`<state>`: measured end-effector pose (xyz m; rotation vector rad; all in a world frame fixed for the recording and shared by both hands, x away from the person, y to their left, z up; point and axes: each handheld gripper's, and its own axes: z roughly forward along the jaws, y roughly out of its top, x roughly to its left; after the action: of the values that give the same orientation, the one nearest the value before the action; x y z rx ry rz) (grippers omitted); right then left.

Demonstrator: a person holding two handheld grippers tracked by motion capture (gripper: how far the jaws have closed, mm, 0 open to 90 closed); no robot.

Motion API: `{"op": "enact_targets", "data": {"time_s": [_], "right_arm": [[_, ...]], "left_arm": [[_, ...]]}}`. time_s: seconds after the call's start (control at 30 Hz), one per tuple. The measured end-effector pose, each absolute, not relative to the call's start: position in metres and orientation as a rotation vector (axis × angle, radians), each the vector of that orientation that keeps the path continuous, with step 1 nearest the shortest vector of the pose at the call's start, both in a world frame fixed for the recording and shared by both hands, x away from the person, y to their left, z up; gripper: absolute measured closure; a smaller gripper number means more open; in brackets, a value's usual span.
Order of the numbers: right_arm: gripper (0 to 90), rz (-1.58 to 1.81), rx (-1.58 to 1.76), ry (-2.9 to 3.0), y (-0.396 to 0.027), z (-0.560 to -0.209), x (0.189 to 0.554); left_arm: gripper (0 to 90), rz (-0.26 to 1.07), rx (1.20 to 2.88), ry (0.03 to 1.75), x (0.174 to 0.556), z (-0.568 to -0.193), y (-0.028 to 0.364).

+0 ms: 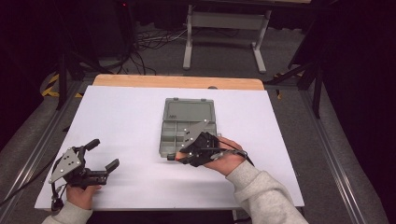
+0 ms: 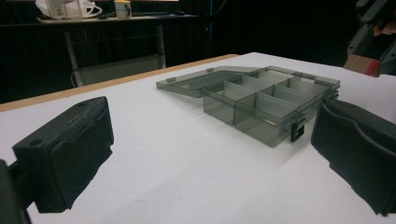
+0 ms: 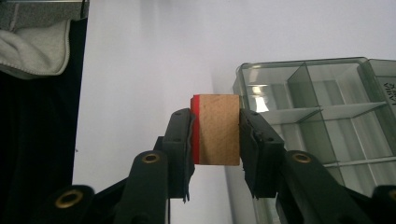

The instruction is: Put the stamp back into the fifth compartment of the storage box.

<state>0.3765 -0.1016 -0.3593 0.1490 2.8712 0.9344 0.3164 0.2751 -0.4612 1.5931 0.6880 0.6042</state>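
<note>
Although the right gripper (image 3: pixel 215 140) has its jaws clamped on a small wooden block (image 3: pixel 218 128) with one red face, only that block's top and its red edge can be seen between the pads; its underside is hidden, and in the high view the block itself is too small and covered by the right gripper (image 1: pixel 180 157) to make out. Just beyond and beside those jaws lies the open grey compartment box (image 3: pixel 322 107), cut off at the right edge of the right gripper view; what is printed on its lid is too blurred to read. In the left gripper view the block (image 2: pixel 362 64) appears as a wooden corner with a red edge, partly cut by the frame.

Held low at the near edge, the left gripper (image 1: pixel 103 154) has its jaws wide apart with nothing between them; ahead of them, towards the right jaw, sits the compartment box (image 2: pixel 261 100) with its lid folded flat behind.

A white sheet (image 1: pixel 121 126) covers the table, leaving a wooden strip (image 1: pixel 177 82) bare at the far edge. Behind it the room is dark, with a grey floor, loose cables (image 1: pixel 149 42) and a pale metal table frame (image 1: pixel 224 32).
</note>
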Motion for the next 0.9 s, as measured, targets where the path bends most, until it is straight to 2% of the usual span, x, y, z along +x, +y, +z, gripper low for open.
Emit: {"op": "enact_targets", "data": {"time_s": [0.9], "right_arm": [[65.9,0.854,0.164,2.832,-0.071,-0.352,0.409]], "left_arm": [[0.1,0.604,1.594,0.683,0.317,-0.461,0.275]]}}
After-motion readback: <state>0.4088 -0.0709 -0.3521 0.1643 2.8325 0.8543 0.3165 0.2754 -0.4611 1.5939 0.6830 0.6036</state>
